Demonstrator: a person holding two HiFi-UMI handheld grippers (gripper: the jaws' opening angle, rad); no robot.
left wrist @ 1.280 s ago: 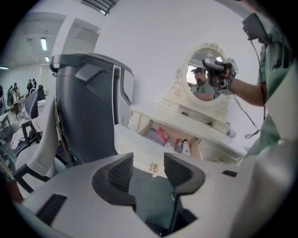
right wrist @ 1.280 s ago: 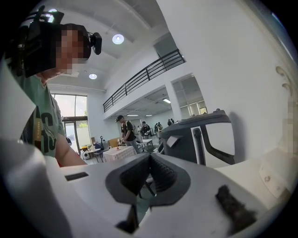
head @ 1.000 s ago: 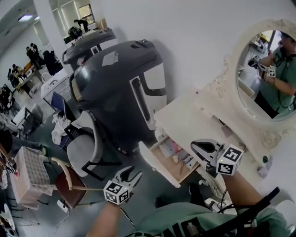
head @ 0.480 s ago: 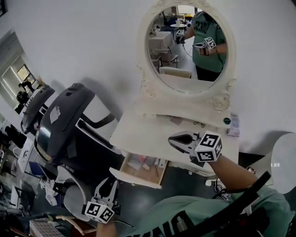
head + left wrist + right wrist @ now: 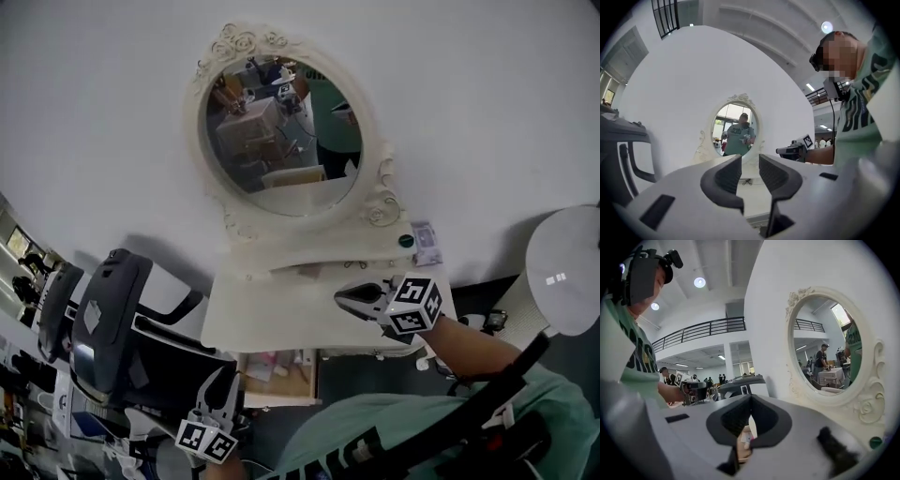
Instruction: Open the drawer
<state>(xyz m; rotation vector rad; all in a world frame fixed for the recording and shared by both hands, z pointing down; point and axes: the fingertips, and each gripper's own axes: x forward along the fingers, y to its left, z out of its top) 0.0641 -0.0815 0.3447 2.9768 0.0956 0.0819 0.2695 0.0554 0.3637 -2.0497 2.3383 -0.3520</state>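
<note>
Your left tongs (image 5: pixel 228 380) sit low, just off the front left corner of the desk (image 5: pixel 272 319), in the narrow lane between the bulky dark grey machine (image 5: pixel 108 319) and the drawer (image 5: pixel 279 402). Their jaws have just been closing and now stand partly spread with nothing between them. The drawer is already pulled out from under the desk's front edge at its left end, with small items lying inside. Its front panel is close beside your left tongs. Your right tongs (image 5: pixel 342 295) hover over the right half of the desk top near the front edge, tips pressed together. A pinkish patch shows through the slit behind them, too small to tell. The oval mirror (image 5: pixel 281 131) rises along the back edge. A green-capped jar (image 5: pixel 405 240) and a small packet (image 5: pixel 427 246) sit at the back right corner, well apart from both tongs.
</note>
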